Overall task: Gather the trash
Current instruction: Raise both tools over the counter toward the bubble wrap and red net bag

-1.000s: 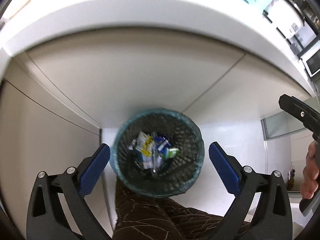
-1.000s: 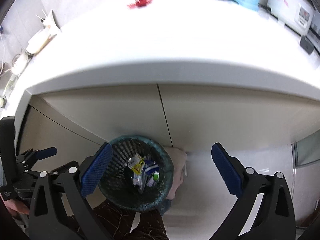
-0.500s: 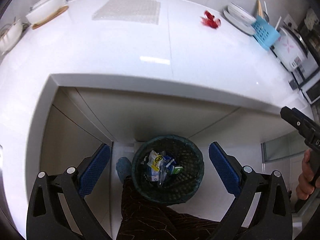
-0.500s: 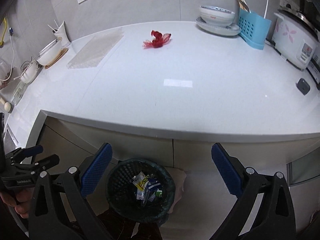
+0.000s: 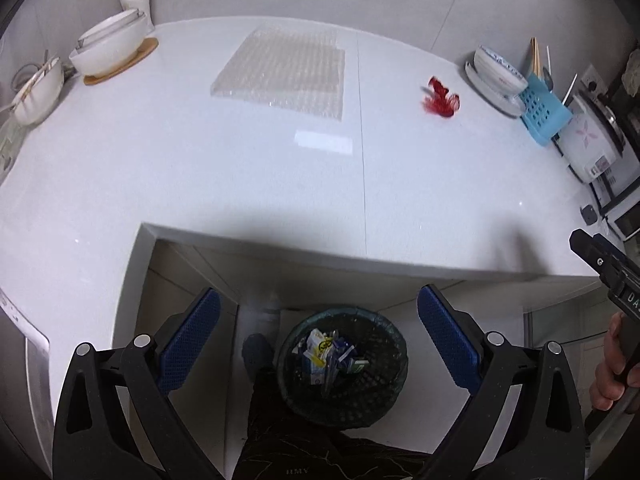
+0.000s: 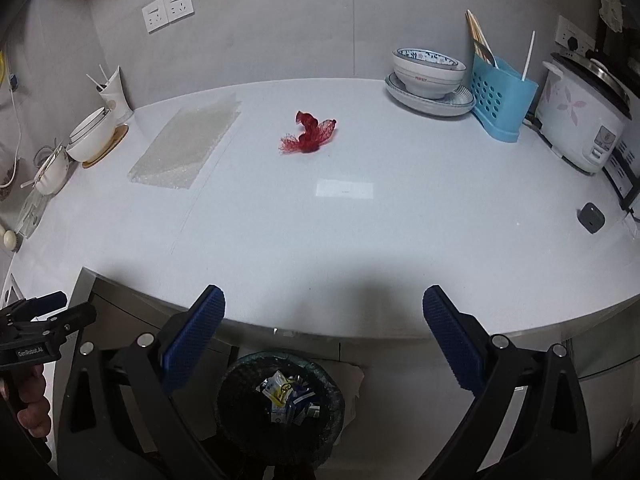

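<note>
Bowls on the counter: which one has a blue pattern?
The bowl stacked on the plate beside the blue utensil caddy; blue pattern rings its rim. The bowl on the wooden coaster at far left is plain white.

A white countertop [image 6: 360, 232] fills the middle of the frame, with a bright light reflection [image 6: 345, 190] near its centre. Grey tiled wall [image 6: 280, 20] stands behind, carrying wall sockets [image 6: 168, 8] at upper left. Beige cabinet fronts [image 5: 192, 276] sit below the edge.

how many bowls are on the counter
3. One white bowl on a wooden coaster at the left, another just nearer beside it, and a blue-patterned bowl on a plate by the blue utensil caddy. Others could be out of frame.
</note>
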### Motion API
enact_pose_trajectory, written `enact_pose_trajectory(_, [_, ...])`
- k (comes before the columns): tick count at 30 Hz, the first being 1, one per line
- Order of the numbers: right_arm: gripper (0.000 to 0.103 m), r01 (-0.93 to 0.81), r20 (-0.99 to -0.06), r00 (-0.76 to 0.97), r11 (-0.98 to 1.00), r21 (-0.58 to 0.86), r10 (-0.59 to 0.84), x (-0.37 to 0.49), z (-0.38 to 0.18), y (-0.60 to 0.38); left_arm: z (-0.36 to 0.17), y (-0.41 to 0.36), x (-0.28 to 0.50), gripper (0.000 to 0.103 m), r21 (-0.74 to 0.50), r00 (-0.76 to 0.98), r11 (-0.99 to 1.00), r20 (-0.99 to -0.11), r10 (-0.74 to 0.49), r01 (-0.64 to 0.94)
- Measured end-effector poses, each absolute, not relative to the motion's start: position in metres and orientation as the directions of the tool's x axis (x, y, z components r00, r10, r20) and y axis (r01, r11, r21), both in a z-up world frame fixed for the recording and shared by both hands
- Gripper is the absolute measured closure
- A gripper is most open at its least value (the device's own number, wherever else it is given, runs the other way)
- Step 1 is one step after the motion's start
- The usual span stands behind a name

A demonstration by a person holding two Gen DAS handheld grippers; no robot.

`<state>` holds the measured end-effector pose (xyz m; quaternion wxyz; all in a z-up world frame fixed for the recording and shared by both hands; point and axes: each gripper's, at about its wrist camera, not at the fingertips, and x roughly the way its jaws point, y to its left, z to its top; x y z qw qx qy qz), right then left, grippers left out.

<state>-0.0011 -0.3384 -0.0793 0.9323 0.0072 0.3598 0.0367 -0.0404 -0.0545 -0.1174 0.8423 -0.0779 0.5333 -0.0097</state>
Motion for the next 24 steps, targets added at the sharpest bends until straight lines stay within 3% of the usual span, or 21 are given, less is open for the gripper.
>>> enact_pose_trajectory(13, [0.008,-0.083,-0.605,0.792,0.996,0.035,0.087,0.035,-0.036,-0.319,-0.081,-0.037,0.002,0.006,-0.144,0.489,0.988,-0.867,-0.101,-0.052])
enact_pose_trajectory(24, [0.008,-0.077,-0.638,0.765,0.996,0.048,0.09,0.092,-0.024,-0.303,-0.08,-0.006,0.056,0.006,-0.144,0.427,0.988,-0.898,-0.108,-0.054])
